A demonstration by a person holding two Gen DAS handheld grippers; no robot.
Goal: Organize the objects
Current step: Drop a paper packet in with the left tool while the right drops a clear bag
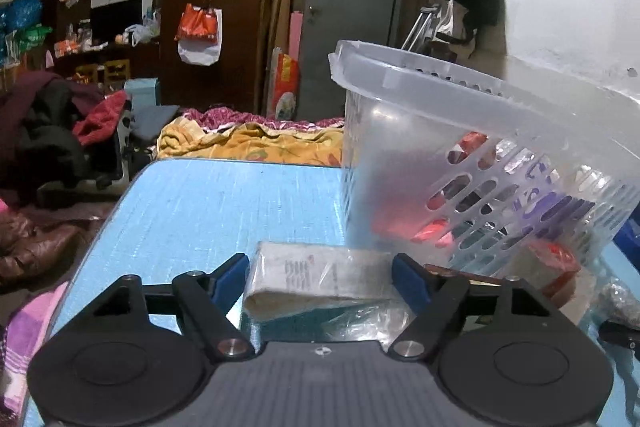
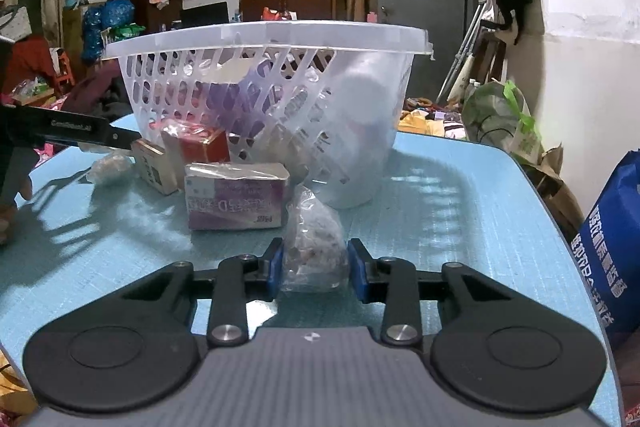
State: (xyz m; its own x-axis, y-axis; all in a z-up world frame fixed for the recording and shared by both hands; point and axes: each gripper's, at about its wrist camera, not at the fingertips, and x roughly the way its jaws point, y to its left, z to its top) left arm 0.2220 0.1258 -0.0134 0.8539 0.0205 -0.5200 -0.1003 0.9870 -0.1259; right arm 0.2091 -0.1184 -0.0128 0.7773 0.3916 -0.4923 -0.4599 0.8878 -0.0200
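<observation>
A clear slotted plastic basket (image 1: 400,71) (image 2: 264,35) with packets inside stands on the blue table (image 1: 224,203) (image 2: 460,227). In the left wrist view, my left gripper (image 1: 320,279) has its blue pads against both sides of a pale plastic-wrapped box (image 1: 316,275) that lies on the table in front of the basket. The same box (image 2: 154,167) shows in the right wrist view with a left finger (image 2: 80,133) reaching it. My right gripper (image 2: 316,269) is shut on a small clear plastic bag (image 2: 314,247) of bits. A purple-and-white box (image 2: 236,199) and a red box (image 2: 200,147) sit nearby.
Another small clear bag (image 2: 108,167) lies at the table's left. A person's hand (image 2: 16,195) is at the left edge. A blue bag (image 2: 612,247) and a green-and-white bag (image 2: 500,119) stand beyond the right table edge. Yellow bedding (image 1: 248,143) lies behind the table.
</observation>
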